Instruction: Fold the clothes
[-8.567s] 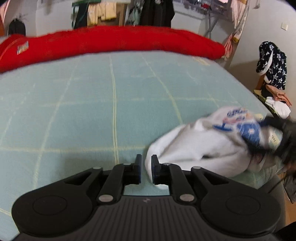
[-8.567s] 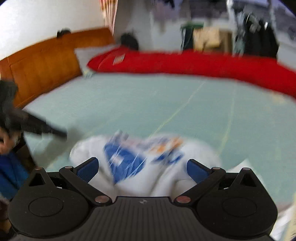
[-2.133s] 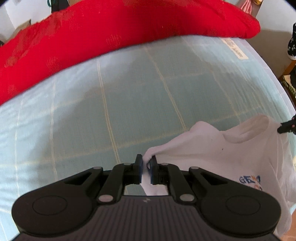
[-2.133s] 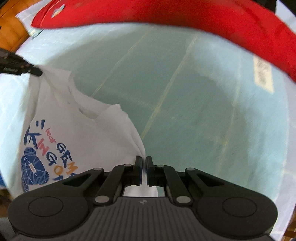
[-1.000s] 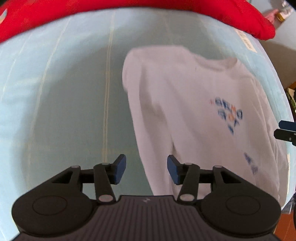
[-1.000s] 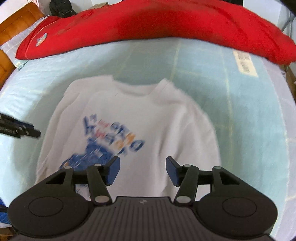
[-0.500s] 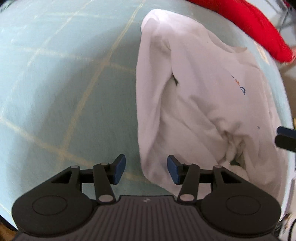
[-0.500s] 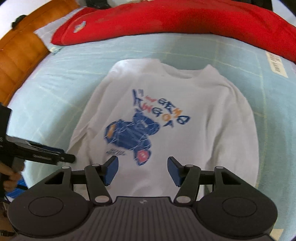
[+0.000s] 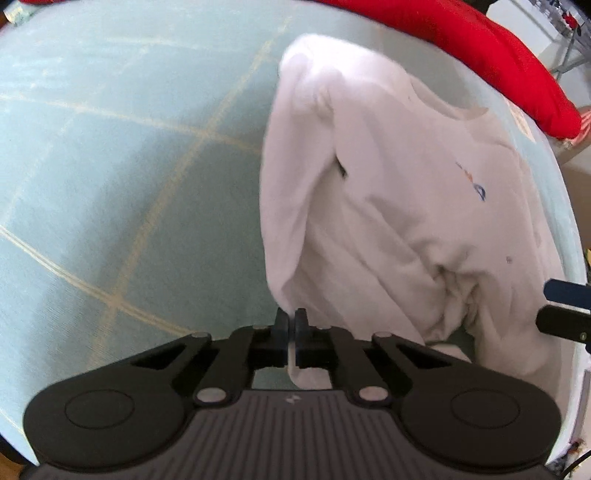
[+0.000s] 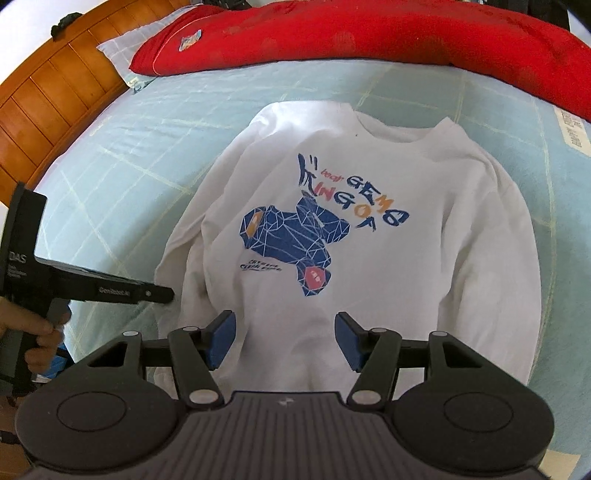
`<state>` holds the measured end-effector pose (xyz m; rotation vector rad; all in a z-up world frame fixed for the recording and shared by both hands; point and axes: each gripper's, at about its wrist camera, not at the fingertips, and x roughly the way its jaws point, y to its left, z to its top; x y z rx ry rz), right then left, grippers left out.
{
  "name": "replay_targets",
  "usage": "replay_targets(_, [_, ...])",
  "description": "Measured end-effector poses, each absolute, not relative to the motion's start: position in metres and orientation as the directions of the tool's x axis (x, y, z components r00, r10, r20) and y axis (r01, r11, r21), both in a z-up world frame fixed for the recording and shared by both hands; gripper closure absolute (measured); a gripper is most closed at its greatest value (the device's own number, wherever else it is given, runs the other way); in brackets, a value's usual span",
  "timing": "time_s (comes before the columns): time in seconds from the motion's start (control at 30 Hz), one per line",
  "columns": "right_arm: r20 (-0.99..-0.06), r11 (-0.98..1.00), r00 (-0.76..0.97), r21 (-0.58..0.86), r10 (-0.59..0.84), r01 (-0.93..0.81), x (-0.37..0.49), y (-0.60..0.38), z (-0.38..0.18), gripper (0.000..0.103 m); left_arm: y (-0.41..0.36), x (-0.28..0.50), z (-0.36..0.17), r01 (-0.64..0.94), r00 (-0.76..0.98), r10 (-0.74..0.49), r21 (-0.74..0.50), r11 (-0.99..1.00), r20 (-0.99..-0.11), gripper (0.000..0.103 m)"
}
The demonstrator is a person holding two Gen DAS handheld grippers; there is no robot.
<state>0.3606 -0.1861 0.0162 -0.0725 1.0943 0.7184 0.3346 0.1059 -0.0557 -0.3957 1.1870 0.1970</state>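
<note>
White sweatshirt (image 10: 354, 236): lies face-up on light-blue checked bed sheet (image 9: 110, 166), blue/orange print up, collar twd red duvet (image 10: 369, 33).
L gripper (image 9: 291, 326): jaws just closed, clamped on sweatshirt's sleeve-end edge.
R gripper (image 10: 284, 341): jaws apart, over the hem, pads not pressing cloth.
Wooden headboard (image 10: 48, 99): far left.

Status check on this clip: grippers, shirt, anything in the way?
Left hand-held gripper shut on white sweatshirt sleeve end. Right hand-held gripper open above hem. Sweatshirt flat, print up. Nothing in the way.
</note>
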Motion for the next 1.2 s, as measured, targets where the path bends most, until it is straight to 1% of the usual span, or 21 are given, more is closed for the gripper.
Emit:
replay_targets(0.13, [-0.828,0.774,0.278,0.262,0.487,-0.577,0.363,-0.187,0.020,0.038,0.132,0.337,-0.038,-0.368,0.375,0.007,-0.142,0.919,-0.927,0.102])
replay_targets(0.33, [-0.821,0.769,0.290,0.253,0.492,-0.588,0.363,-0.184,0.022,0.038,0.183,0.341,-0.013,-0.384,0.381,0.180,0.022,0.923,-0.907,0.102])
replay_targets(0.47, [-0.823,0.766,0.288,0.248,0.489,-0.593,0.363,-0.181,0.023,0.038,0.205,0.358,0.003,-0.399,0.401,0.281,0.110,0.910,-0.872,0.102])
replay_targets(0.63, [-0.821,0.771,0.300,0.240,0.486,-0.591,0.365,-0.179,0.027,0.038,0.213,0.379,0.025,-0.389,0.440,0.359,0.186,0.902,-0.823,0.102])
replay_targets(0.7, [-0.819,0.773,0.306,0.238,0.485,-0.588,0.367,-0.179,0.029,0.038,0.211,0.384,0.026,-0.385,0.452,0.348,0.172,0.907,-0.822,0.102])
replay_targets(0.87, [-0.819,0.773,0.305,0.240,0.486,-0.588,0.367,-0.175,0.028,0.038,0.175,0.384,0.009,-0.250,0.464,0.208,0.099,0.963,-0.861,0.102])
replay_targets(1.03, [-0.824,0.772,0.294,0.244,0.484,-0.587,0.364,-0.171,0.018,0.038,0.136,0.379,-0.029,-0.144,0.428,0.047,-0.016,0.990,-0.903,0.102])
replay_targets(1.13, [-0.828,0.769,0.282,0.251,0.485,-0.588,0.362,-0.170,0.012,0.038,0.118,0.380,-0.051,-0.119,0.399,-0.038,-0.093,0.989,-0.916,0.102])
replay_targets(1.2, [-0.832,0.767,0.274,0.250,0.482,-0.591,0.361,-0.167,0.007,0.038,0.107,0.382,-0.063,-0.086,0.387,-0.082,-0.125,0.988,-0.918,0.099])
